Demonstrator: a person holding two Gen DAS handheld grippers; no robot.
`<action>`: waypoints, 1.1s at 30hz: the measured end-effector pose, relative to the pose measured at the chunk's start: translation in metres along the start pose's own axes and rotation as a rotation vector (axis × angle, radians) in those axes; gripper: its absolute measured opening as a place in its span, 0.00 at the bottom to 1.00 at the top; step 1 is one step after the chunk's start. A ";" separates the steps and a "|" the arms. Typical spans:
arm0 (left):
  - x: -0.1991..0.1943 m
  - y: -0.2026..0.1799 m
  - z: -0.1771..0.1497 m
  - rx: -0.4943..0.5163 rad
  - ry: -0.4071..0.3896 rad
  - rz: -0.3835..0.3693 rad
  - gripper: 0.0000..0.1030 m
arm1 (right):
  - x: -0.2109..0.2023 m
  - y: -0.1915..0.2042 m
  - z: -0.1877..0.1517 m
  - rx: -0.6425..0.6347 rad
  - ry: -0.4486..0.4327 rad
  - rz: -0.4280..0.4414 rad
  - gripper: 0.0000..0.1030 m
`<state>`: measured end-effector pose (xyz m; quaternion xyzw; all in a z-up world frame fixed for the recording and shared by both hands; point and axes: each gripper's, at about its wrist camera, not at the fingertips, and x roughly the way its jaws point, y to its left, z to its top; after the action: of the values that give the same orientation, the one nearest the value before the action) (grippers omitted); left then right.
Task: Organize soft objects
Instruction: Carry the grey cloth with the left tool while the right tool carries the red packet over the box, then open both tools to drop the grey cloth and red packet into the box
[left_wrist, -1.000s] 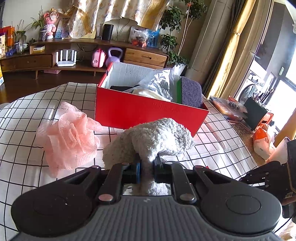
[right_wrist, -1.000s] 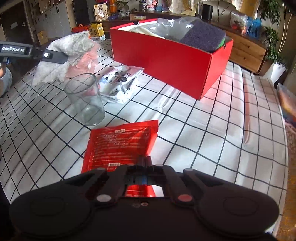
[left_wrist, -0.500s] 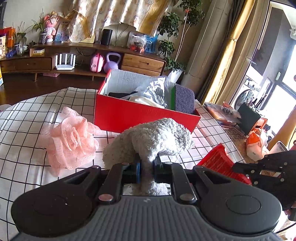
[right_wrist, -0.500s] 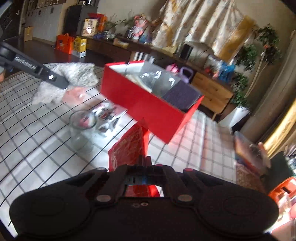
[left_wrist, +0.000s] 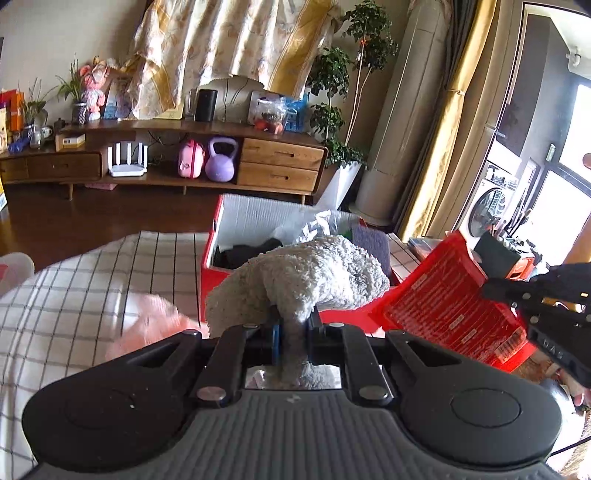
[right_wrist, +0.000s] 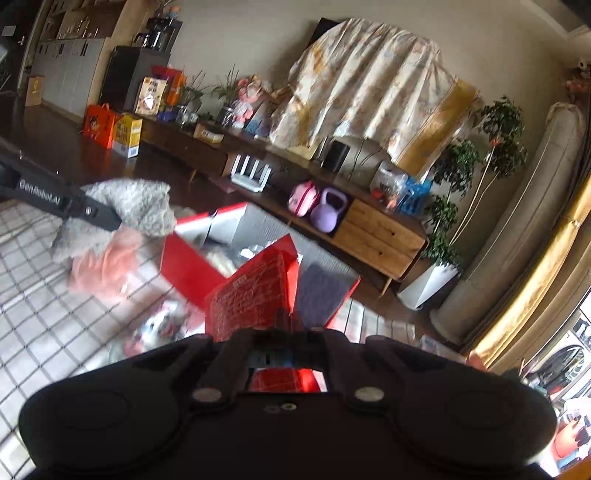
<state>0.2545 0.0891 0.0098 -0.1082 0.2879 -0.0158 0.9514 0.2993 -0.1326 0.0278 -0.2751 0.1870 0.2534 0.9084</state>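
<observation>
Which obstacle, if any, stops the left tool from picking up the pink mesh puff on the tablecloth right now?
Probably not reachable: the left tool is already shut on the fluffy white cloth, so nothing is free to grasp the pink mesh puff below it.

Fluffy grey-white towel (left_wrist: 310, 273), bunched and drooping, pinched aloft at 6 o'clock of red box (left_wrist: 214, 280). Flat red packet (left_wrist: 447, 302), tilted, raised at 3 o'clock. Blurred pink mesh pouf (left_wrist: 147, 325) on checked cloth at 9 o'clock.
</observation>
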 end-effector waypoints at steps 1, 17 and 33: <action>0.002 0.002 0.007 0.007 -0.003 0.003 0.12 | 0.001 -0.002 0.007 0.007 -0.015 -0.007 0.00; 0.103 0.002 0.094 0.118 0.025 0.071 0.12 | 0.107 -0.057 0.083 0.188 -0.080 -0.023 0.00; 0.225 0.016 0.080 0.139 0.167 0.110 0.12 | 0.214 -0.067 0.033 0.385 0.078 0.048 0.00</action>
<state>0.4862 0.0992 -0.0512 -0.0242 0.3697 0.0076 0.9288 0.5148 -0.0850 -0.0220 -0.1012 0.2737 0.2235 0.9300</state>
